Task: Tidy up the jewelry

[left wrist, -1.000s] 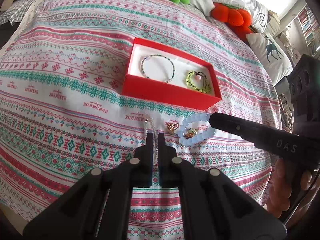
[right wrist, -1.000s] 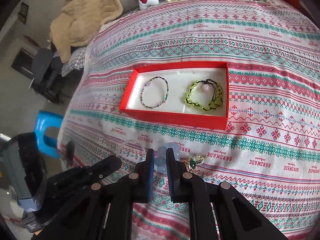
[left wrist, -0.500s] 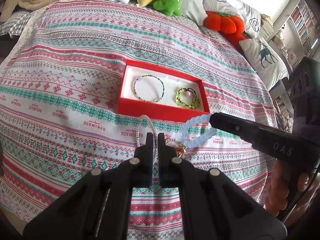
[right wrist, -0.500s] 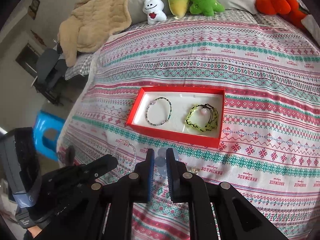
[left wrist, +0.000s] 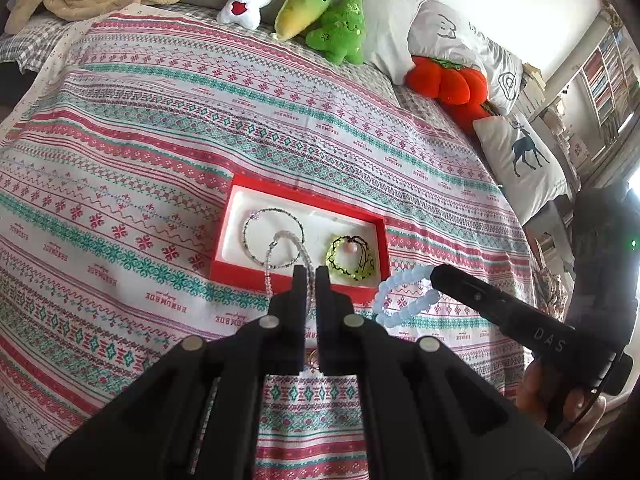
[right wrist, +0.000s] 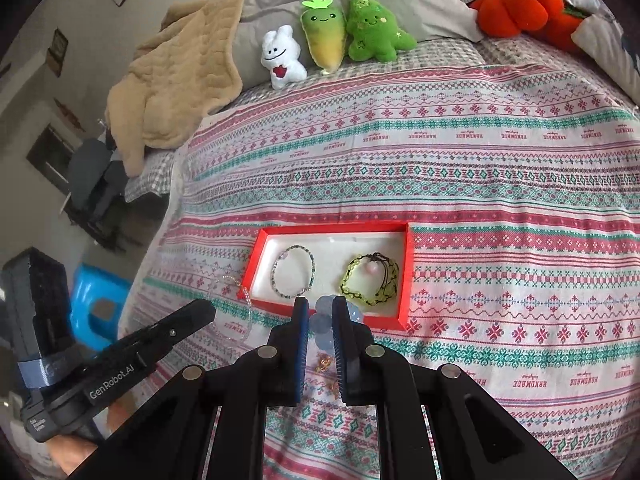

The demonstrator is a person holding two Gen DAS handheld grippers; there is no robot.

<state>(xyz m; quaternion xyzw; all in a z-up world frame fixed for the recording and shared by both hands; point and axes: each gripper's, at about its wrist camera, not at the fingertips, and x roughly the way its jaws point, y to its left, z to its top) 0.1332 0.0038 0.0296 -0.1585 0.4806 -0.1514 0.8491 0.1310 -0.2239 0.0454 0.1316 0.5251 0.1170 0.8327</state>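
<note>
Both bracelets you're carrying are light, limp strings of beads: they sag, swing and can slide through a pinch, so keep hold across a bead or two on the near arc and let the rest of the loop dangle.

Your left tool is closed on the clear bead bracelet, which hangs free in front of the red box on the bed. Your right tool is closed, with a slightly wider gap, on the pale blue bead bracelet, held up just before the box's near wall. Two bracelets already lie inside; a couple of small gold pieces, probably rings or earrings, sit on the bedspread below.

Both tools point steeply down and forward, side by side, towards the box.
</note>
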